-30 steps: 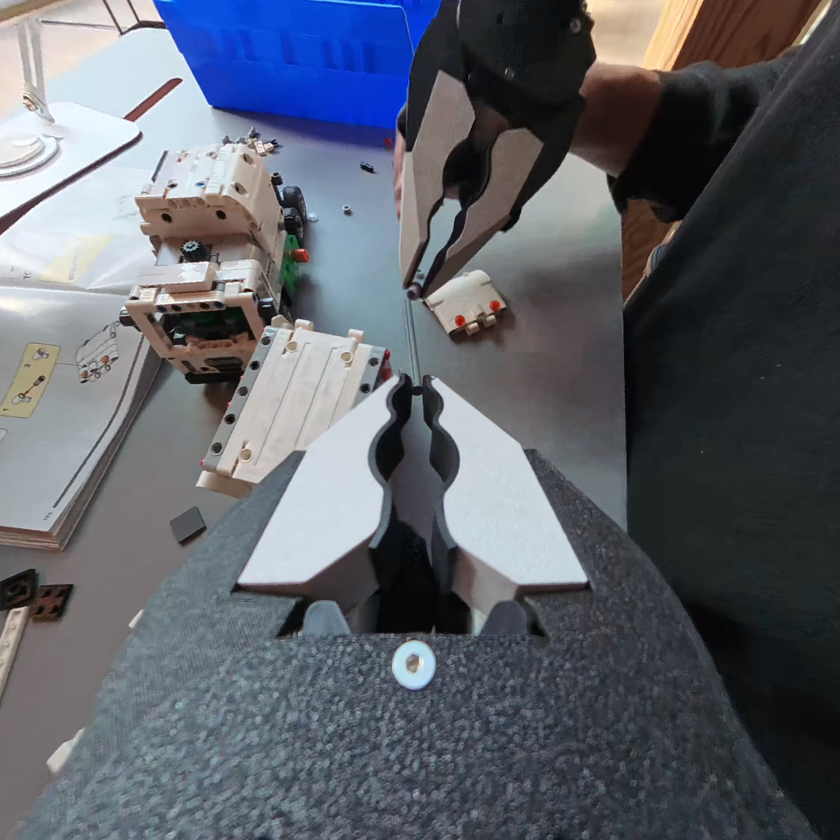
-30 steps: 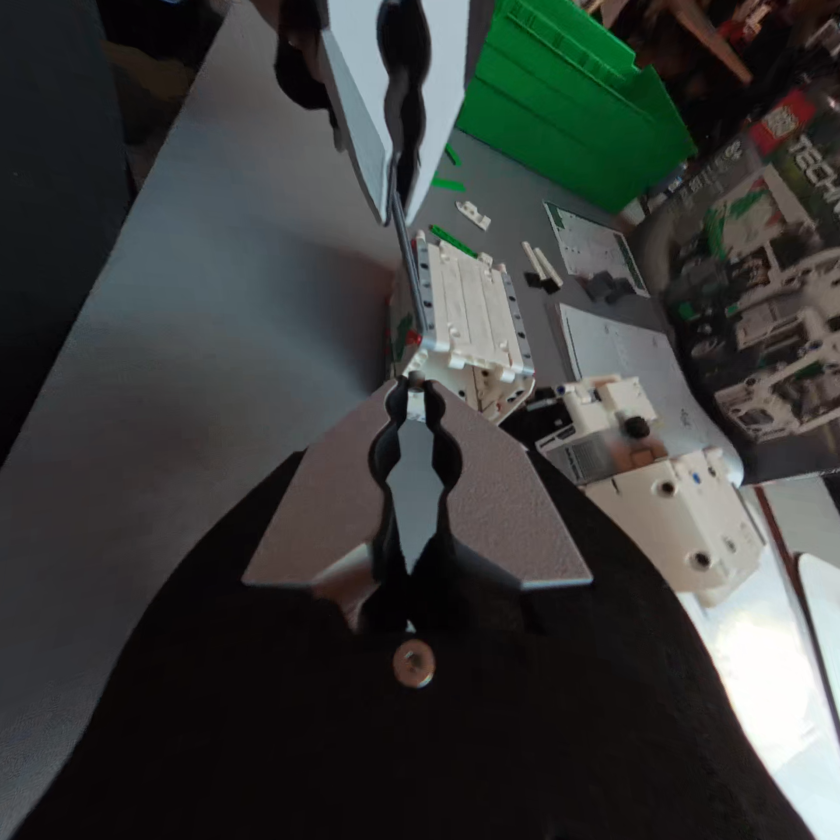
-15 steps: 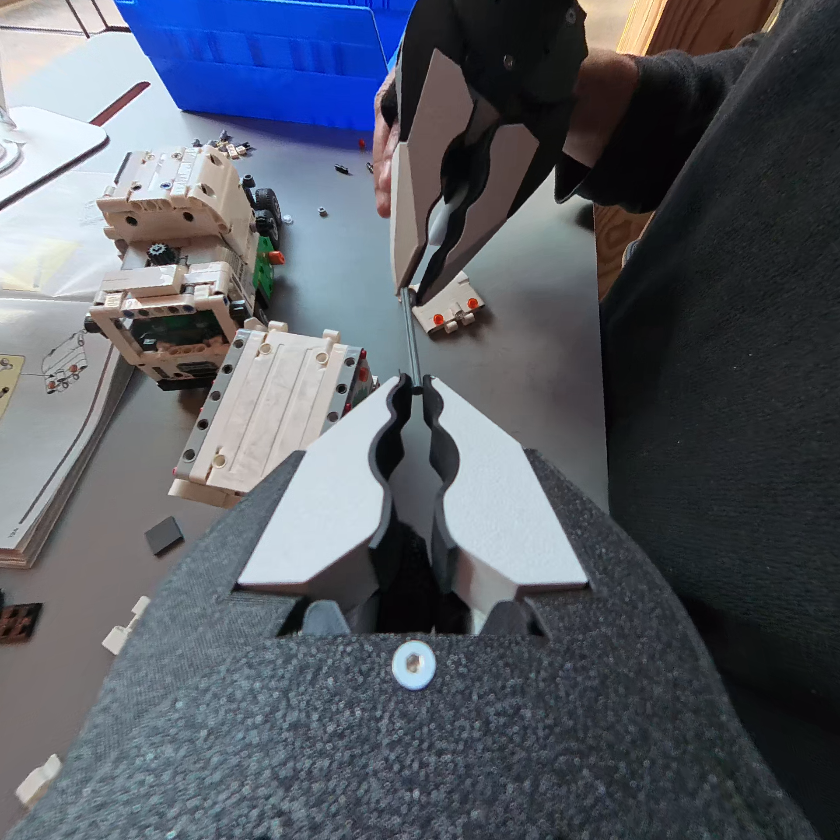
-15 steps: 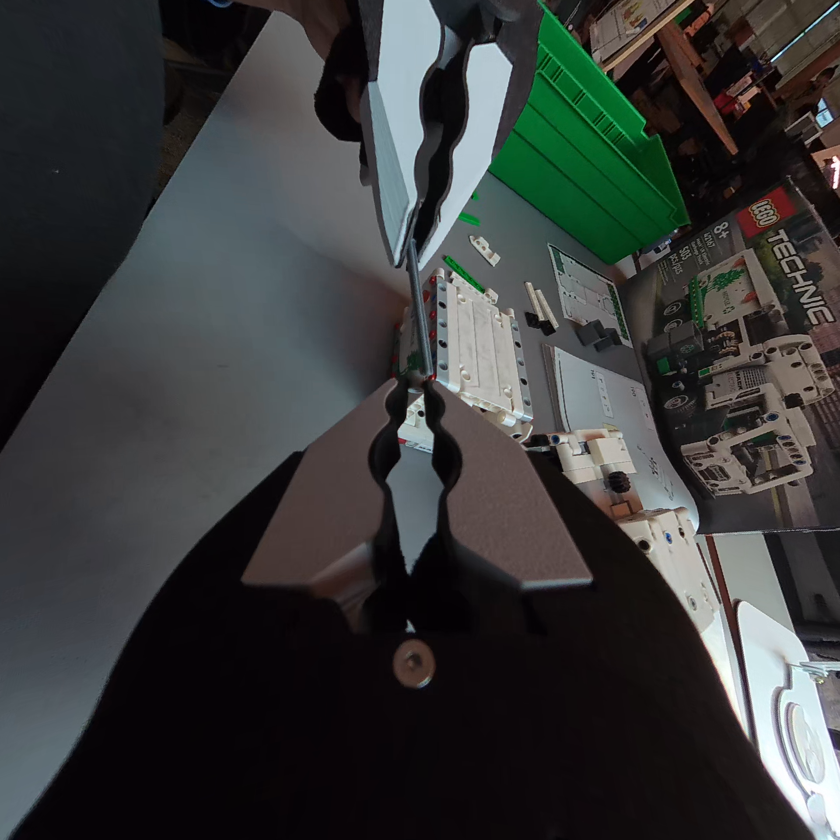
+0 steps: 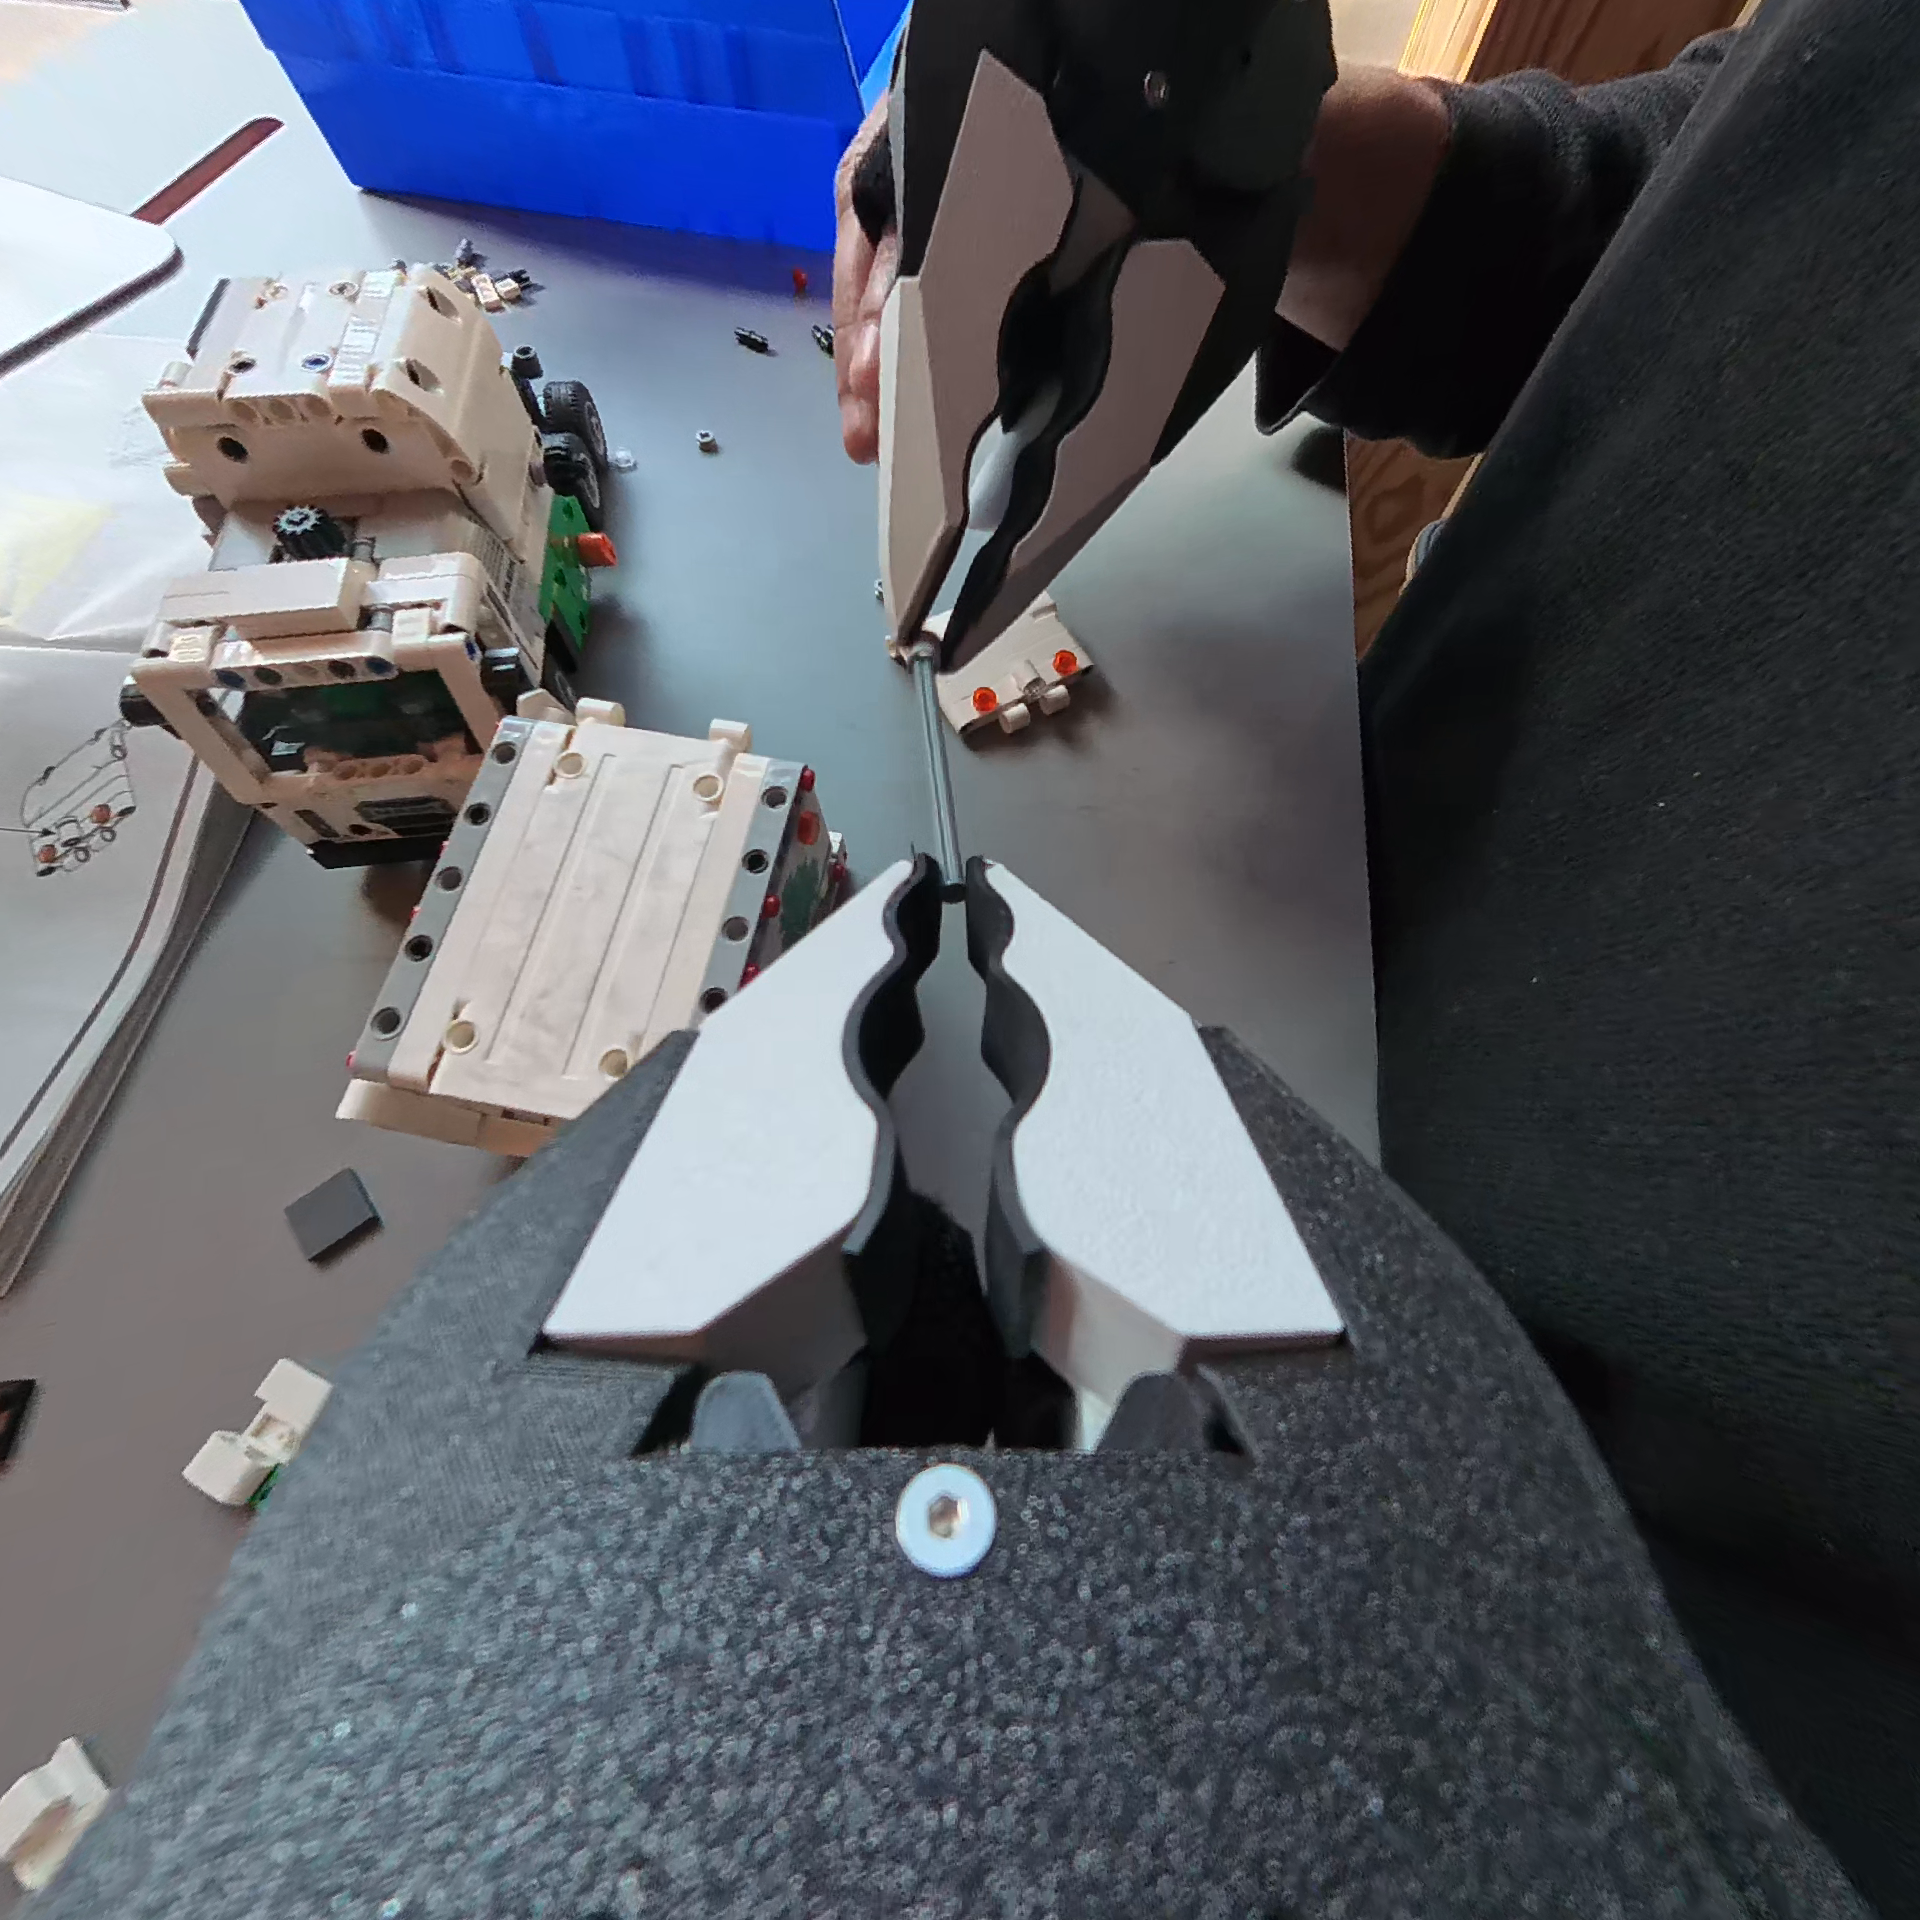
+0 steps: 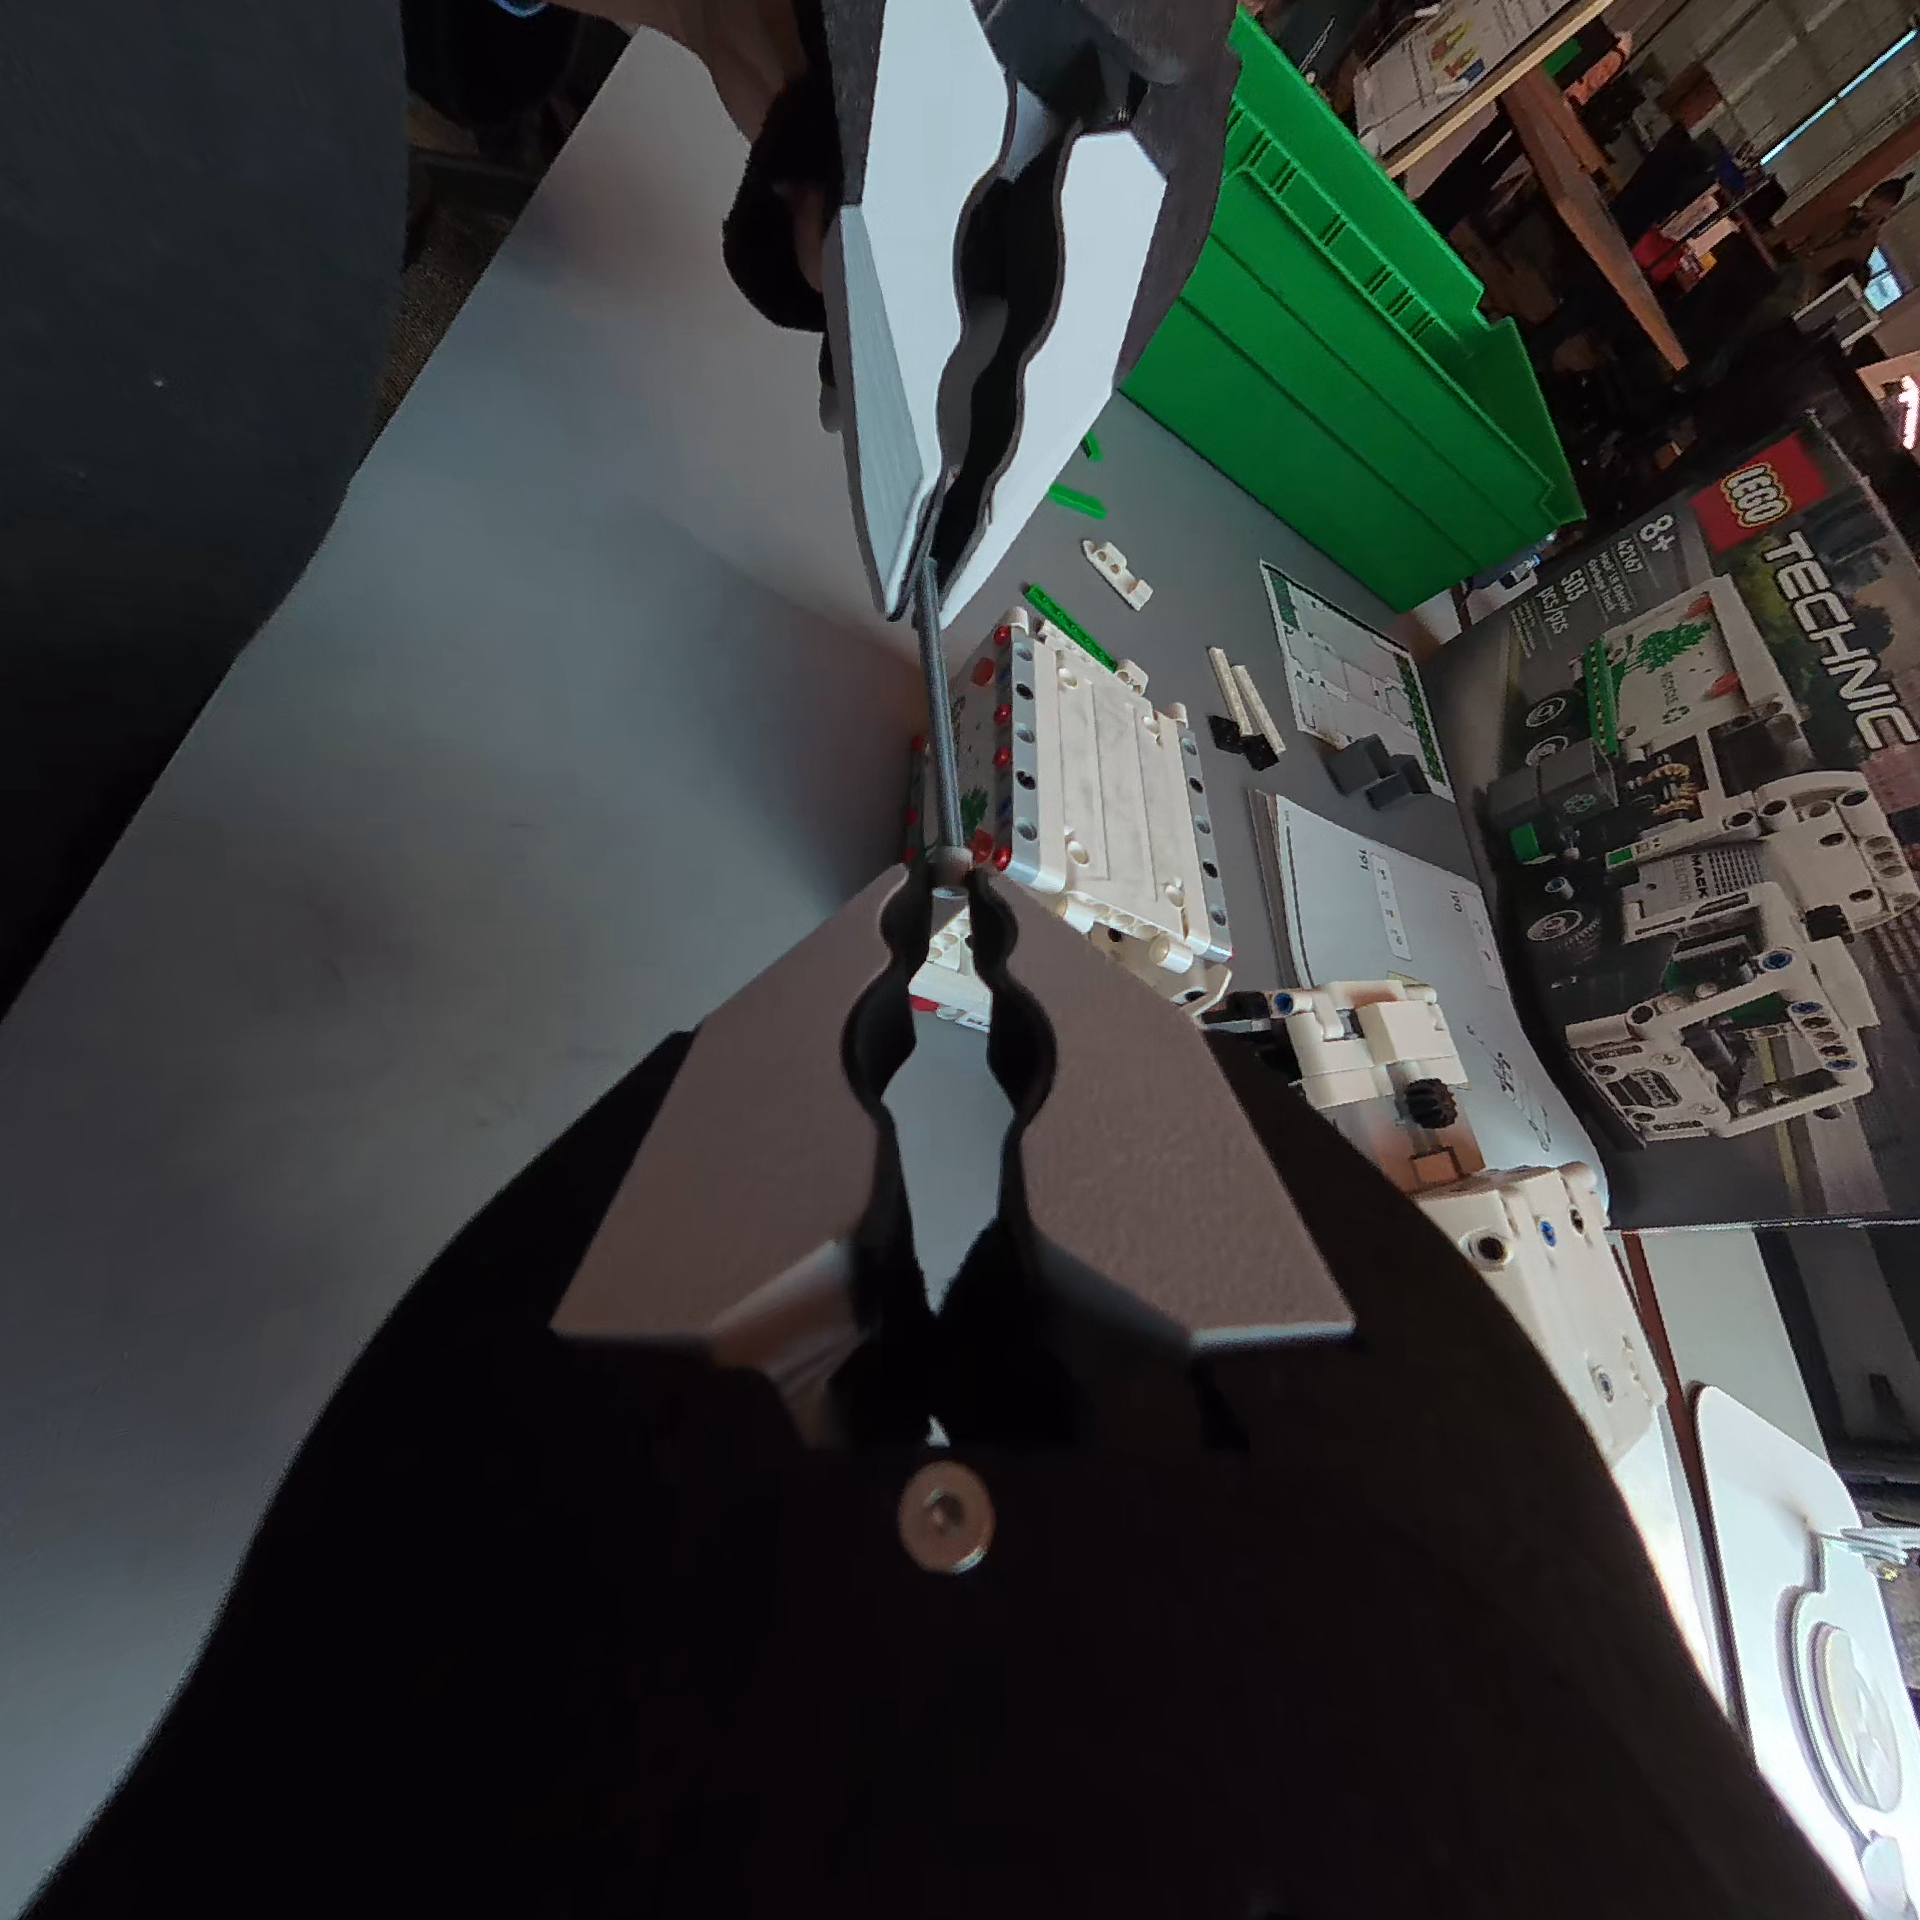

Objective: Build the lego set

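A thin grey axle [image 5: 935, 758] spans between my two grippers above the dark table. My left gripper [image 5: 943, 873] is shut on its near end. My right gripper [image 5: 920, 649], held by a hand in a dark sleeve, is shut on its far end. In the right wrist view, the right gripper [image 6: 948, 883] pinches the axle [image 6: 940, 727] at a small grey bush [image 6: 951, 860], and the left gripper [image 6: 925, 571] grips the other end. A white truck cab and chassis [image 5: 343, 520], a white panelled box [image 5: 582, 914] and a small white piece with orange studs [image 5: 1023, 675] lie on the table.
A blue bin [image 5: 582, 94] stands at the back and an instruction booklet [image 5: 73, 831] lies at the left. Small loose parts, including a dark tile [image 5: 332, 1210], are scattered around. The right wrist view shows a green bin [image 6: 1330, 343] and the set's box [image 6: 1714, 831]. A person's dark torso fills the right. The dark tile [image 5: 332, 1210] is about 15 cm from my left fingertips.
Both grippers have stayed shut on the axle and have shifted together a little over the table. The right gripper's angle has changed slightly. The model parts have not moved.
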Action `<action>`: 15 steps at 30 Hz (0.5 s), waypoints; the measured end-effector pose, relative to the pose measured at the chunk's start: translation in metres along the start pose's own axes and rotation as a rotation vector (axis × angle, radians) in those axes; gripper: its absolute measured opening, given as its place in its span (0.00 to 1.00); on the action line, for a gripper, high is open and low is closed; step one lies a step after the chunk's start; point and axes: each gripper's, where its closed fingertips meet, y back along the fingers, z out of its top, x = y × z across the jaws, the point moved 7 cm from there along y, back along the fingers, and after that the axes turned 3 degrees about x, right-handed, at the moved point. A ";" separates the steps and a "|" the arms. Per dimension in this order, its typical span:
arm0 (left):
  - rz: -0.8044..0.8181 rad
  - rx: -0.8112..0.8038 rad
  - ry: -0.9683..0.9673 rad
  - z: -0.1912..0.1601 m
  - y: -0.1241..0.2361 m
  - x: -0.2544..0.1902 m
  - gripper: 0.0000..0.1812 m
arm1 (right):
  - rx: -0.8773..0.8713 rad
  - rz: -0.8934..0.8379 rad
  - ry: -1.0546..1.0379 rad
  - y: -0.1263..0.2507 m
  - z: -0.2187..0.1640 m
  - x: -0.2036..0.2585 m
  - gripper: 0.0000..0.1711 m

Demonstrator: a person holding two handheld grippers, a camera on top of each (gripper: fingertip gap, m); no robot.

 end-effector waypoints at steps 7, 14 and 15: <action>-0.013 0.002 0.001 0.000 -0.002 0.000 0.01 | 0.016 0.016 0.017 -0.003 0.000 0.002 0.03; -0.036 -0.050 -0.008 0.008 -0.014 -0.003 0.01 | -0.039 0.066 0.039 -0.011 0.019 0.002 0.03; -0.036 -0.063 -0.012 0.009 -0.017 -0.004 0.01 | -0.042 0.077 0.028 -0.012 0.023 0.002 0.02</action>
